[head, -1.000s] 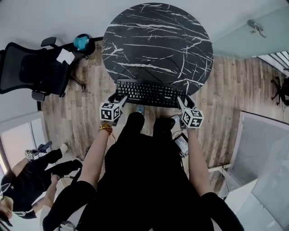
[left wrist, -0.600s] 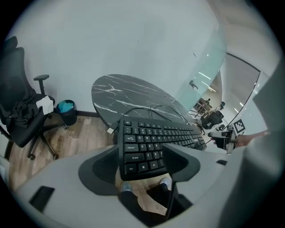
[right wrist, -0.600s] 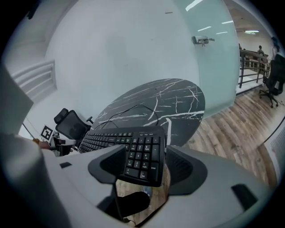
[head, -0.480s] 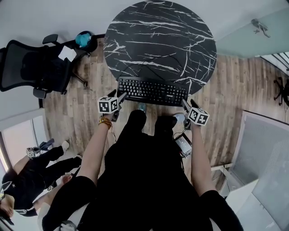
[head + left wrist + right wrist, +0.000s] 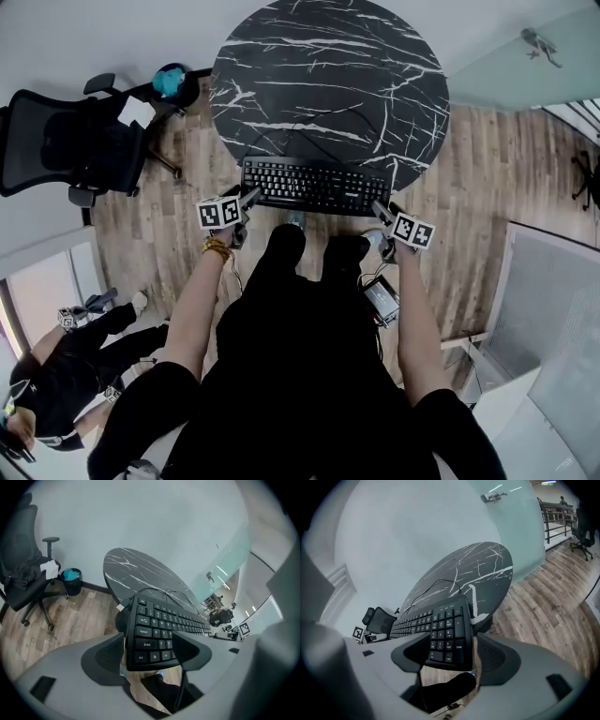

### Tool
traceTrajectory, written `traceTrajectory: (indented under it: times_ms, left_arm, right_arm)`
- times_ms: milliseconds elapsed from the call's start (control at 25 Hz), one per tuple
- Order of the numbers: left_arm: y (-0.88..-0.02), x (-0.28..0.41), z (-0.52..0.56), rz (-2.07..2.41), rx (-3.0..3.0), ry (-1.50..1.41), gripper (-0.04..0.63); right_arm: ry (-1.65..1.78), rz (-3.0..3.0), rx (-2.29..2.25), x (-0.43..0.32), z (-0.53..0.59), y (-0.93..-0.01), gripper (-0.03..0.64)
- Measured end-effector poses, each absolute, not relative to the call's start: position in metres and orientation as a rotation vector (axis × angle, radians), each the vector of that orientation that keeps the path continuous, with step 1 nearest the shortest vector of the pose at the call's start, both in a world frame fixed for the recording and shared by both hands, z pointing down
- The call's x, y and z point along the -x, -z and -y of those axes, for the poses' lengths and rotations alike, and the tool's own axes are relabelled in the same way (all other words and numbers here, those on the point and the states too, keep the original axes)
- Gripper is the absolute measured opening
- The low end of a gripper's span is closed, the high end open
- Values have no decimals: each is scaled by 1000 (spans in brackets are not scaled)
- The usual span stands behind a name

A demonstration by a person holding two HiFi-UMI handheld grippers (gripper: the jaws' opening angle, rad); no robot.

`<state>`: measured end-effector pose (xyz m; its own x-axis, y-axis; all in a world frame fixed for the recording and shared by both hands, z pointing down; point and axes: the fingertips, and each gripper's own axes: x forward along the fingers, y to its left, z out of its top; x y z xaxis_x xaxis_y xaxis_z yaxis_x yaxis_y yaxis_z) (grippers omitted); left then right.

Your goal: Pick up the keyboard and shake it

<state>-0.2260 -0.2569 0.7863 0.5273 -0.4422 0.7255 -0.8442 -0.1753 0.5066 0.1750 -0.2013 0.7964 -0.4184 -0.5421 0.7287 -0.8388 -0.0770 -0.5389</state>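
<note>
Atop table [image 5: 328, 75], keyboard [image 5: 314, 186] rests inside left claw [image 5: 247, 200], right claw [image 5: 380, 212] (just opened, seemingly loose).

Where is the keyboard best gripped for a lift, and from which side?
By its two short ends, one gripper each, coming from the person's side: the keyboard is long, thin and flat, and its ends jut past the rim of the round table. The left gripper and right gripper straddle those ends, jaws just opened, not pressing.
</note>
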Motion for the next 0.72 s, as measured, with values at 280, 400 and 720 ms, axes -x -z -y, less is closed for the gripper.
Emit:
traceTrajectory:
  times_ms: [280,400,720]
  left_arm:
    - [-788,224,258,1054,-1749,-433,308]
    - [-790,225,259,1048,-1741,-444,308]
    - [-805,219,260,1013,-1700,-471,308]
  right_arm:
    - [-1625,1923,-1482,-174,201,-805,281]
    - [-1643,1926,-1481,-174,205,-807,281]
    - [-1674,1911,-1454,-164,210,-819,281]
